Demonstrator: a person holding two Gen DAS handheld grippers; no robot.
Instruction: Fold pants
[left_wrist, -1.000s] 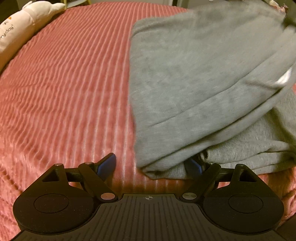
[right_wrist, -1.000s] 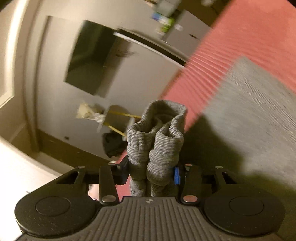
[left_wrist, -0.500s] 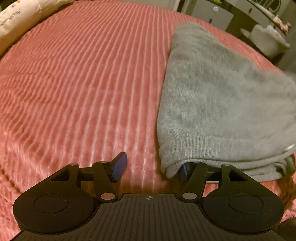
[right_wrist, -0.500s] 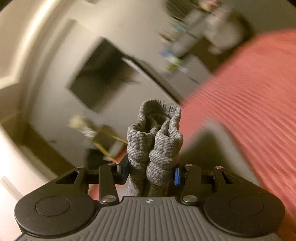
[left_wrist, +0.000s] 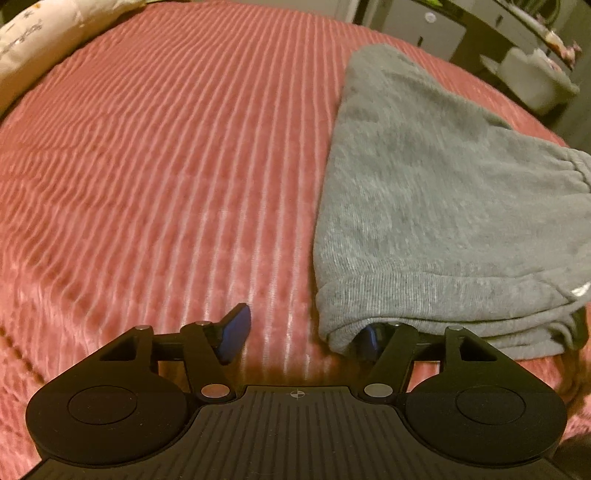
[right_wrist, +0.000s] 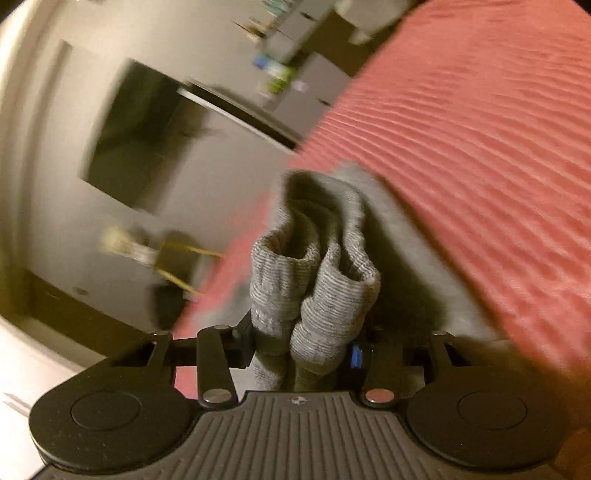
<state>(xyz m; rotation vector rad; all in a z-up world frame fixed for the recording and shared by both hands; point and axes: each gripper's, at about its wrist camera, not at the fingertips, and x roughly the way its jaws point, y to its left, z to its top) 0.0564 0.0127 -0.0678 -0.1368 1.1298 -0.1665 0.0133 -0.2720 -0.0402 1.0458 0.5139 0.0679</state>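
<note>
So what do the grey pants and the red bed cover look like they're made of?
The grey pants look like soft matte knit, probably cotton jersey: heathered surface, with a ribbed band bunched in the right gripper. The red bed cover looks like plush fabric with raised parallel ridges whose tops catch the light, possibly chenille or corded velvet; the exact fibre cannot be told.

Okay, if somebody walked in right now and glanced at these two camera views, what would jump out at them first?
Probably the grey pants, folded in a heap on the right side of the ribbed pink bedspread that fills the left wrist view. Next, the right claw clamped on bunched ribbed cuffs standing up between its fingers. The left claw is open, one finger tucked under the pants' near edge.
</note>
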